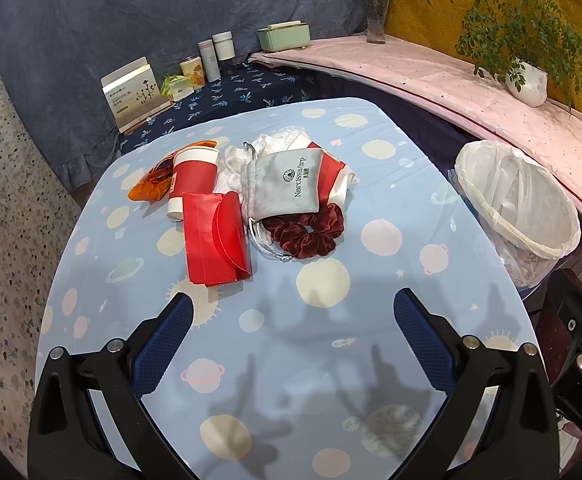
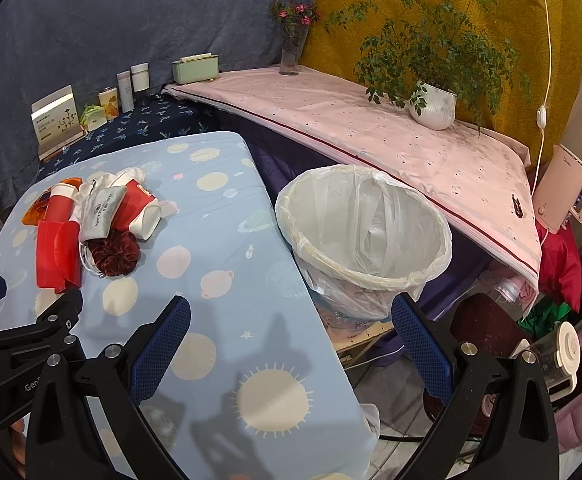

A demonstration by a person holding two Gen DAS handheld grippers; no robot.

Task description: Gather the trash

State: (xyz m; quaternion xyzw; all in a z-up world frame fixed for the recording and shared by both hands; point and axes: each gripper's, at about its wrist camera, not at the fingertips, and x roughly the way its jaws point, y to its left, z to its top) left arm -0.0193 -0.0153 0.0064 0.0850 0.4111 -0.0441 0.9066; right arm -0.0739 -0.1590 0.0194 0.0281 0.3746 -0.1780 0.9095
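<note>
Both the left tongs (image 1: 293, 306) and right tongs (image 2: 291, 314) hang spread wide and empty. The heap of trash, with the flat red paper box (image 1: 215, 239) nearest, sits mid-surface (image 1: 371, 280); the white-lined round bin (image 2: 365, 228) waits beside its edge (handy for dropping).

Counts around the bin: one pile of trash, two tools, a row of small goods behind.

On the counter (image 1: 371, 208) left of the one lined bin (image 2: 365, 240) lie two red cups (image 1: 193, 180), one upright-lying and one half hidden under the rest, one red envelope box (image 1: 215, 238), one grey pouch (image 1: 291, 184), one dark red scrunchie (image 1: 307, 230), one orange wrapper (image 1: 151, 184) and one bunch of white tissue (image 1: 279, 142). Two tools: the left tool (image 1: 293, 308) and the right tool (image 2: 291, 314). Beyond the bin stand one flower vase (image 2: 291, 54), one potted plant (image 2: 433, 104) and one green box (image 2: 195, 67); further left of it, one card box (image 1: 133, 92), one tin (image 1: 191, 73) and two jars (image 1: 215, 53).
</note>
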